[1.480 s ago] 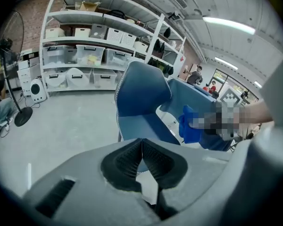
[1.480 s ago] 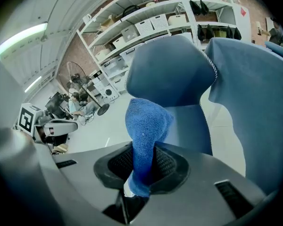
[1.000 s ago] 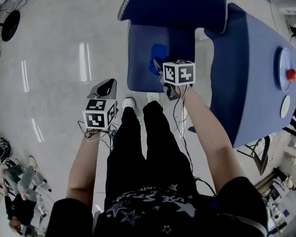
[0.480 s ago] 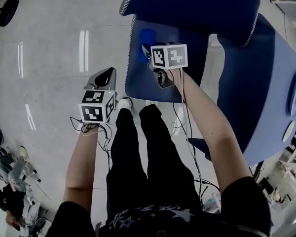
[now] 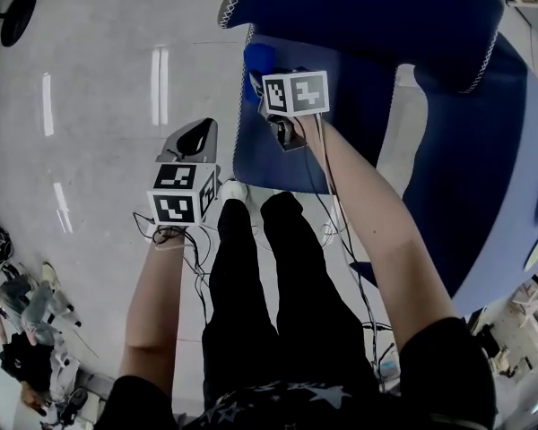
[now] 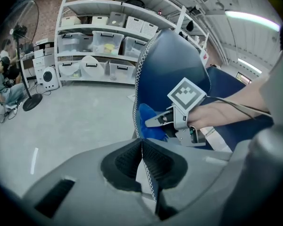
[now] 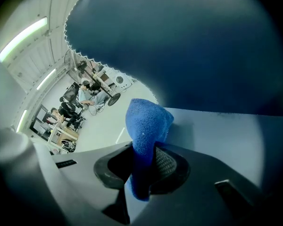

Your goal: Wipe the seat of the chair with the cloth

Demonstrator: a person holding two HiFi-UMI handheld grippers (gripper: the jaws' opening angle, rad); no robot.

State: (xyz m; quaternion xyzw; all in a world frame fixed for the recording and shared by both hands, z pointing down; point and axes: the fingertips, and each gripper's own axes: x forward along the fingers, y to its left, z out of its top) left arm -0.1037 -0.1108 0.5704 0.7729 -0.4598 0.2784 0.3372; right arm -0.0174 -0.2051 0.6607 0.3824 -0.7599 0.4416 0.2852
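The blue chair seat (image 5: pixel 341 124) lies ahead of me, below its backrest (image 5: pixel 368 7). My right gripper (image 5: pixel 258 81) is shut on a bright blue cloth (image 5: pixel 256 59) at the seat's left edge, near the back. In the right gripper view the cloth (image 7: pixel 146 126) sticks up from the closed jaws of the right gripper (image 7: pixel 141 173) over the seat (image 7: pixel 217 140). My left gripper (image 5: pixel 194 138) hangs over the floor to the left of the chair. Its jaws (image 6: pixel 142 147) are shut on nothing and face the cloth (image 6: pixel 148 124) and the backrest (image 6: pixel 172 65).
A blue-covered table (image 5: pixel 484 177) stands close to the right of the chair. The person's legs and shoes (image 5: pixel 233 189) are just in front of the seat. Shelves with bins (image 6: pixel 104 41) and a standing fan (image 6: pixel 23 36) line the far wall, with seated people at the left.
My right gripper has carried the cloth from the middle of the seat to its left back edge. The left gripper has stayed about where it was.
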